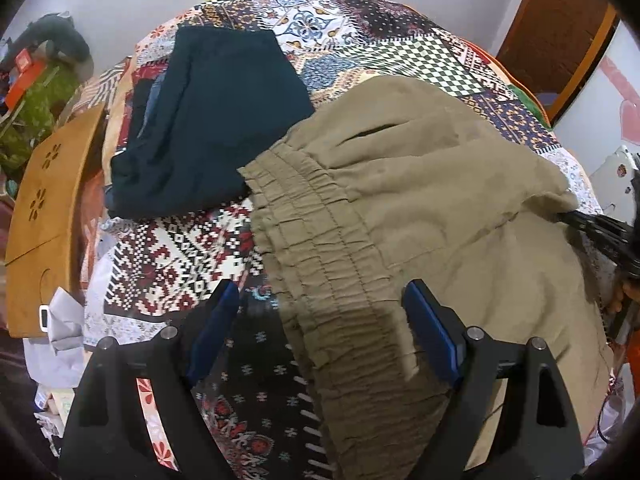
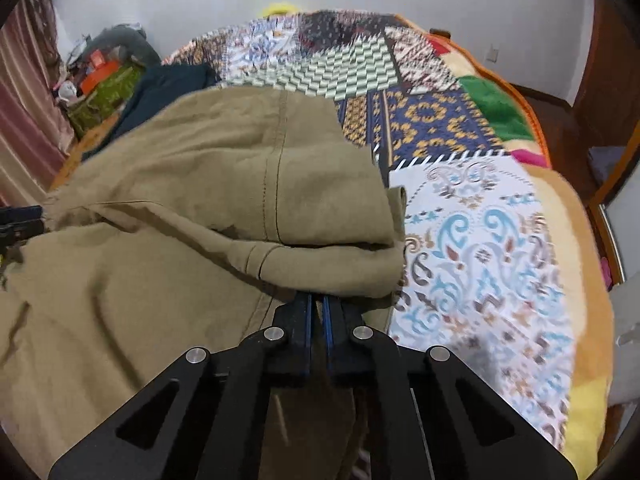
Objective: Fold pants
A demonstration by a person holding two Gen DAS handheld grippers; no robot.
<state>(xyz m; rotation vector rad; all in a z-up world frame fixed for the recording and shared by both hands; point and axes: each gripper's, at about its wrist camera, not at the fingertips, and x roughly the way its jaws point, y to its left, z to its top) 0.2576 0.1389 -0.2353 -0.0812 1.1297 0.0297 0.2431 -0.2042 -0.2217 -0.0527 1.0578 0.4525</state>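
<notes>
No brand, label or readable writing shows anywhere in either view.

One pair of khaki pants (image 1: 400, 208) lies spread on a bed covered by a patchwork quilt (image 1: 384, 40) of many printed squares. Taking the pants as the landmark: their gathered elastic waistband (image 1: 320, 248) runs along the side seen at the left in the left wrist view, and one folded dark teal garment (image 1: 208, 128) lies on the quilt just beyond that waistband, its near corner touching or tucked under it. Farther out on that same side, off the edge of the bed, stands one tan wooden panel (image 1: 44, 216) with flower-shaped cut-outs.

Two grippers are in use. The left gripper (image 1: 320, 332) hangs over the waistband end of the pants with its blue-padded fingers (image 1: 432, 336) spread wide; the waistband passes between them, and the pads do not press it. The right gripper (image 2: 318, 306) is at the opposite side of the pants, where the fabric is doubled over into a thick fold (image 2: 328, 264). Its fingers (image 2: 306, 332) are closed nearly together, with a thin edge of khaki cloth pinched between the blue pads just beneath that fold. In the left wrist view, this right gripper shows as a dark shape at the far edge of the pants.
</notes>
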